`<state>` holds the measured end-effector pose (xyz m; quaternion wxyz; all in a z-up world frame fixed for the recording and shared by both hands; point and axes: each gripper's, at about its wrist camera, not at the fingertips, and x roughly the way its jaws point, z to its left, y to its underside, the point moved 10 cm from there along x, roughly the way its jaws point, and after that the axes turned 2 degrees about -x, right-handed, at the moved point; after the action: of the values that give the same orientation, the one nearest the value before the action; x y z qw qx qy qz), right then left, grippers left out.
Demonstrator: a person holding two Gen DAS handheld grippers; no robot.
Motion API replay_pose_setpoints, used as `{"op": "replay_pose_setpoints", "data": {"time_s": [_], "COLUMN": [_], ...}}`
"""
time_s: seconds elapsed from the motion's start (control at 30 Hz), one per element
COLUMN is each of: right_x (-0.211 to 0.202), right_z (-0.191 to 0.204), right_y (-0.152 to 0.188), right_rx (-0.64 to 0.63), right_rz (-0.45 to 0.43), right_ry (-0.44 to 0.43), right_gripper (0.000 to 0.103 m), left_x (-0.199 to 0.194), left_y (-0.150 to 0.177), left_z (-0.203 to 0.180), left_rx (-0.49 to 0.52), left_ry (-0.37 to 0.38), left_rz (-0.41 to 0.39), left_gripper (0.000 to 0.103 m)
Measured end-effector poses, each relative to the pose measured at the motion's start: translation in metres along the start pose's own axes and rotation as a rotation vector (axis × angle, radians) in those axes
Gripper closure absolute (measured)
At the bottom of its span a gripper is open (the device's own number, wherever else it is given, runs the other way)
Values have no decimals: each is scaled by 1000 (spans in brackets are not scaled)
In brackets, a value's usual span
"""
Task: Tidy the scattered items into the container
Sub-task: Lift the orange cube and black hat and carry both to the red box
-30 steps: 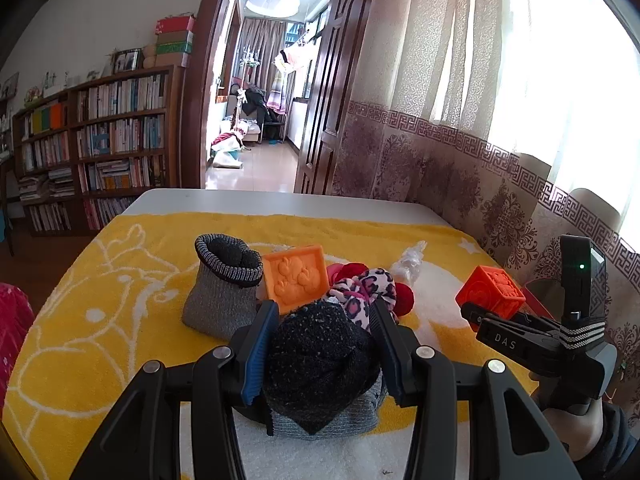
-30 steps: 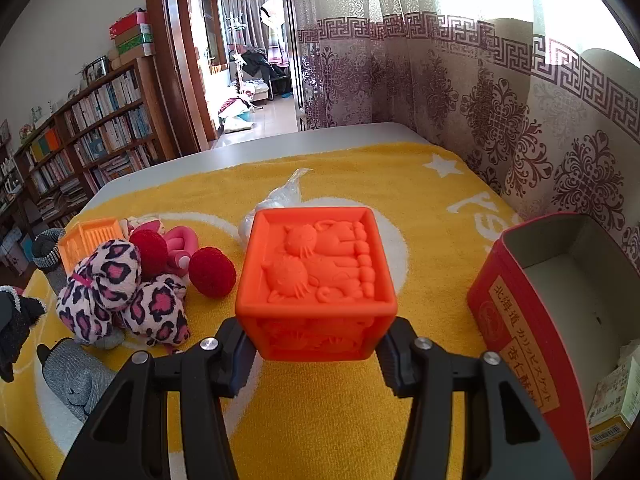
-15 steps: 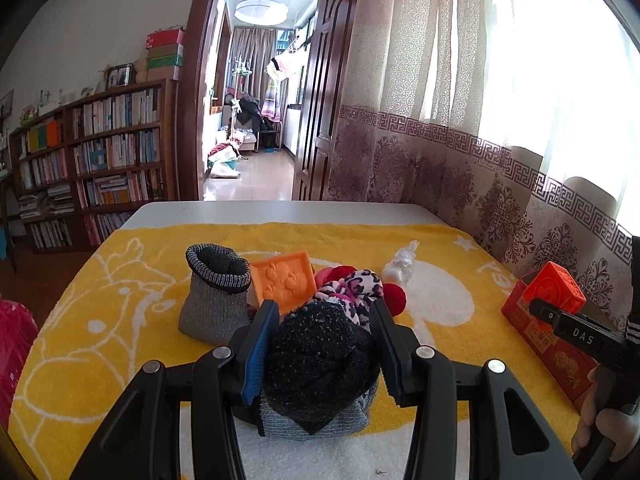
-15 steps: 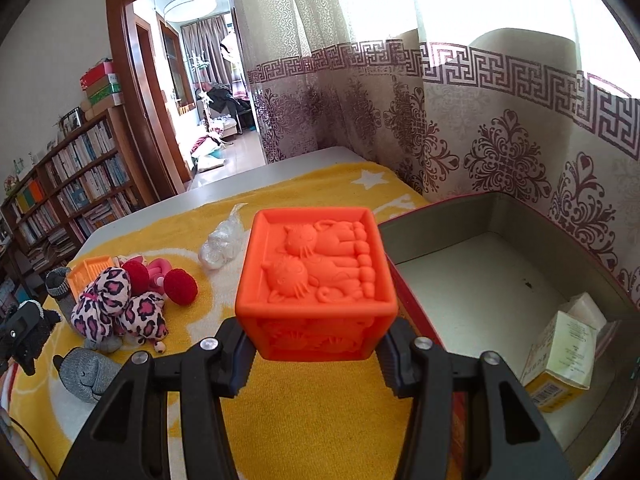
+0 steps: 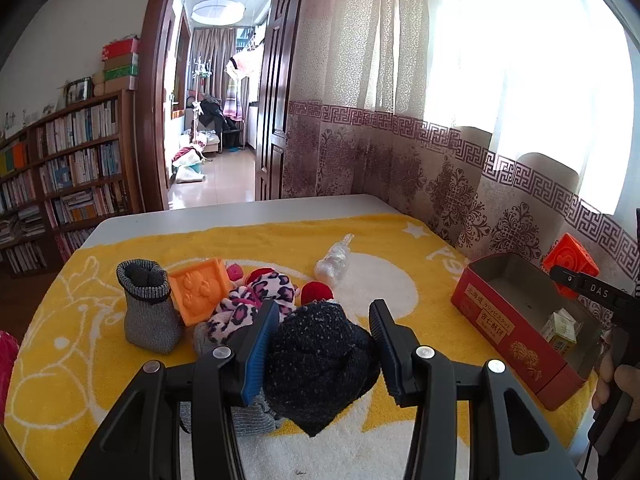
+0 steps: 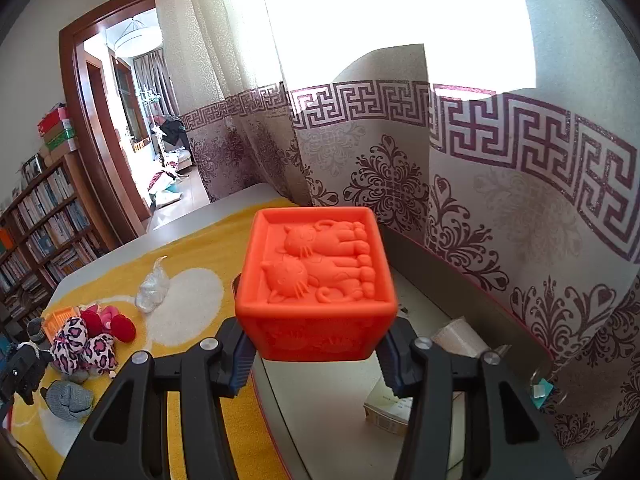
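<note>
Right wrist view: the right gripper (image 6: 320,344) clamps an orange block (image 6: 318,280) with cats embossed on its top face, held above the open red tin (image 6: 460,276), whose grey floor shows at five o'clock with a small carton (image 6: 390,408) lying in it. Left wrist view: the left gripper (image 5: 324,344) grips a dark knitted sock (image 5: 320,364) over the yellow towel (image 5: 100,360). At eleven o'clock sit a leopard-print soft toy (image 5: 256,300), an orange tile (image 5: 200,292) and a grey sock (image 5: 148,312); the tin (image 5: 508,328) lies at three o'clock.
</note>
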<state>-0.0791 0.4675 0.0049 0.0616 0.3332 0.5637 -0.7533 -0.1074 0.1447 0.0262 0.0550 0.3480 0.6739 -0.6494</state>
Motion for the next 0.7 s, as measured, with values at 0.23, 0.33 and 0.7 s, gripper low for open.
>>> {"op": "replay_pose_setpoints", "data": {"time_s": [0.23, 0.33, 0.7], "right_x": [5, 11, 17], "right_z": [-26, -30, -56], "right_y": [-8, -8, -14], "right_rx": [19, 21, 62], "right_rz": [4, 15, 25], "right_ry": [25, 24, 29], "right_gripper": [47, 47, 25], "left_x": [5, 9, 30], "left_y": [-5, -9, -20], "left_z": [-42, -59, -133], "left_rx": [49, 67, 155], "left_ry": [56, 78, 167], "left_rz": [18, 27, 52], "left_gripper": [54, 54, 54]}}
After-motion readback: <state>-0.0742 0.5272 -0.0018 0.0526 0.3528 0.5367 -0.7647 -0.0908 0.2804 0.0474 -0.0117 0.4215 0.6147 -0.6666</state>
